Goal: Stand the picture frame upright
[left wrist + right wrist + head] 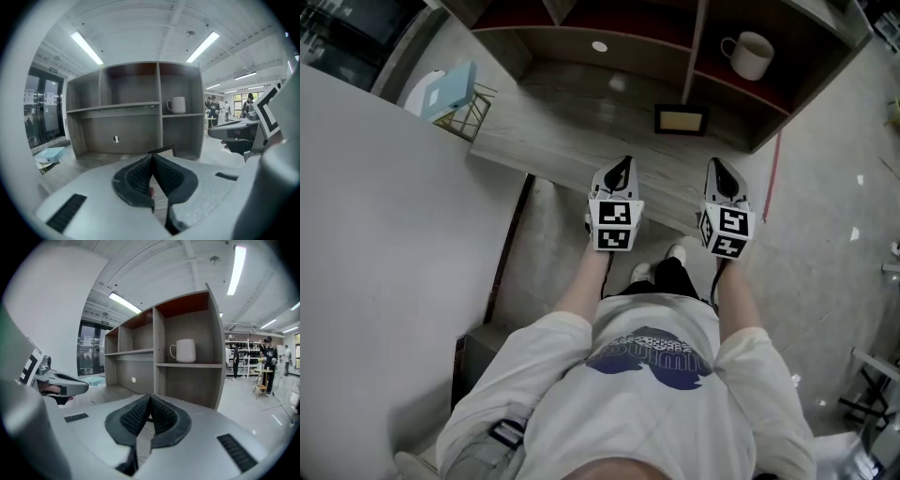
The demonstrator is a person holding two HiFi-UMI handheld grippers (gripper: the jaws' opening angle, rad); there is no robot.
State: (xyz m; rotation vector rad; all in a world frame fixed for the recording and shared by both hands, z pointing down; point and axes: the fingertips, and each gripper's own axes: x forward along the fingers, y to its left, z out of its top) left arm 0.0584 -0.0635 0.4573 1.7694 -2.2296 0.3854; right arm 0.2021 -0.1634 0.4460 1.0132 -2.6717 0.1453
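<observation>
The picture frame (681, 119), dark-rimmed with a pale inside, is on the grey wooden desk (572, 127) at the foot of the shelf divider, its face turned toward me. In the left gripper view only its dark top edge (162, 150) shows above the jaws. My left gripper (623, 165) and right gripper (715, 168) hover side by side over the desk's front edge, short of the frame. Both are shut with nothing between the pads: left gripper (152, 155), right gripper (150, 396).
A shelf unit (703, 47) stands on the desk, with a white mug (750, 54) in its right compartment. A light-blue box (450, 89) rests on a wire basket at the desk's left end. A white wall (366, 234) runs along the left.
</observation>
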